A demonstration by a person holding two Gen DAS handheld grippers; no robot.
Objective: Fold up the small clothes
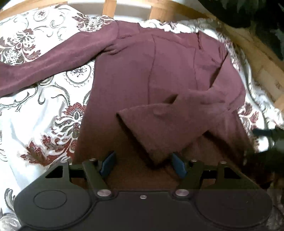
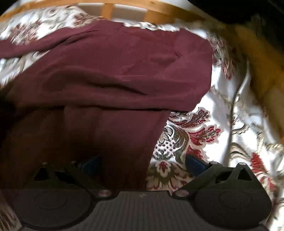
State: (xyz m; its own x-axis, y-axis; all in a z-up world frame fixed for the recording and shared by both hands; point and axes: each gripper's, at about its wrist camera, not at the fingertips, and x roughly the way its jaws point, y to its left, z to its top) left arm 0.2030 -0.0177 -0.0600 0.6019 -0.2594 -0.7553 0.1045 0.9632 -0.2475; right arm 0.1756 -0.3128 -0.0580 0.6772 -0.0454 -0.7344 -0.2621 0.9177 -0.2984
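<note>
A maroon long-sleeved garment [image 1: 170, 71] lies on a white bedspread with a floral pattern [image 1: 35, 110]. One sleeve [image 1: 53, 60] stretches to the left; the other sleeve [image 1: 159, 128] is folded across the body, its cuff end lying between my fingers. My left gripper [image 1: 143, 164] is open just above the cloth, blue pads [image 1: 109, 163] on either side of the cuff. In the right wrist view the garment [image 2: 115, 74] fills the left and middle. My right gripper [image 2: 142, 164] is open over the garment's right edge, one pad over cloth, the other pad [image 2: 194, 164] over the bedspread [image 2: 230, 106].
A wooden bed frame [image 1: 159, 10] with slats runs along the far edge and curves down the right side [image 2: 257, 67]. A dark object [image 1: 269, 135] sits at the right edge of the left wrist view. Dark foliage [image 1: 248, 12] is at the top right.
</note>
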